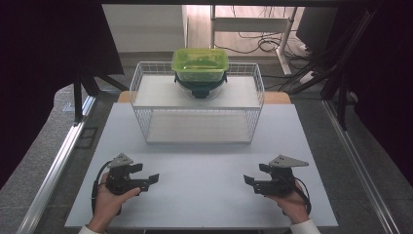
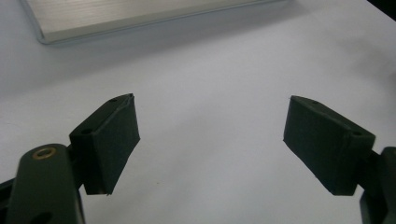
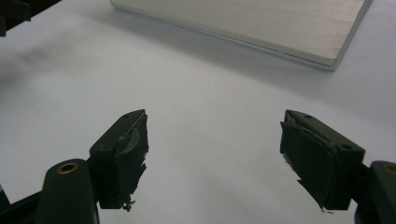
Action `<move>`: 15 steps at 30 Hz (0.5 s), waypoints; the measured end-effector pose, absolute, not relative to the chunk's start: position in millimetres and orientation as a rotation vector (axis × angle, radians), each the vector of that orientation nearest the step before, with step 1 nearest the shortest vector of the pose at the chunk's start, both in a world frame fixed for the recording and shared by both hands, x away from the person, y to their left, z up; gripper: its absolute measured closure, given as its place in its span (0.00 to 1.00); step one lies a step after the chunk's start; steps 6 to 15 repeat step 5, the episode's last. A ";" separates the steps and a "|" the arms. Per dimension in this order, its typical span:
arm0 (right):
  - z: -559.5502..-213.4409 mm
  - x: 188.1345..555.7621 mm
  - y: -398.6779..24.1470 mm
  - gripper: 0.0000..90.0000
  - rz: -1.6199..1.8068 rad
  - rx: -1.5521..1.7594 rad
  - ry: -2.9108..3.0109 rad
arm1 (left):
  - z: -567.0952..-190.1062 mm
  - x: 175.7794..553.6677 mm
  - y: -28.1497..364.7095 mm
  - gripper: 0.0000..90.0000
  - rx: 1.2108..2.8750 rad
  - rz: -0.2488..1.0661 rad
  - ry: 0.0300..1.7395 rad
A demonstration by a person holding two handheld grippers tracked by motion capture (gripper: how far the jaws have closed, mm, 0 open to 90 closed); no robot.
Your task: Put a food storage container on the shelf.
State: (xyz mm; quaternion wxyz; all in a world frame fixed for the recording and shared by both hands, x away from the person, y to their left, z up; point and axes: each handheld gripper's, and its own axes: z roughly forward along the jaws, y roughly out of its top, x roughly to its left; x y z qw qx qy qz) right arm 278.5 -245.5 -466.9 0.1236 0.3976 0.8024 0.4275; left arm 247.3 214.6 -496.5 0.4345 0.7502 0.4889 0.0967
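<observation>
Left gripper [image 1: 146, 178]: jaws spread wide, empty, low over the desk [image 1: 204, 195].
Right gripper [image 1: 252, 181]: same, jaws parted, empty.
Green lidded container [image 1: 200, 64]: atop the white wire rack [image 1: 146, 90], well apart from both.

Lab or test workspace: white rectangular work table [image 1: 204, 195] ringed by black curtains [image 1: 44, 53], aluminium frame rails [image 1: 56, 165], grey carpet floor, loose black cables [image 1: 265, 44] beneath a rear desk.
</observation>
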 end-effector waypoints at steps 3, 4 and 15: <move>-466.2 278.7 -246.3 0.24 1.254 1.151 2.337 | -496.2 247.9 213.6 0.19 1.865 0.245 1.225; -466.3 278.5 -246.4 0.23 1.248 1.146 2.341 | -496.4 248.8 213.8 0.19 1.861 0.247 1.232; -466.7 278.3 -247.0 0.23 1.242 1.140 2.345 | -496.9 249.8 213.6 0.19 1.859 0.249 1.238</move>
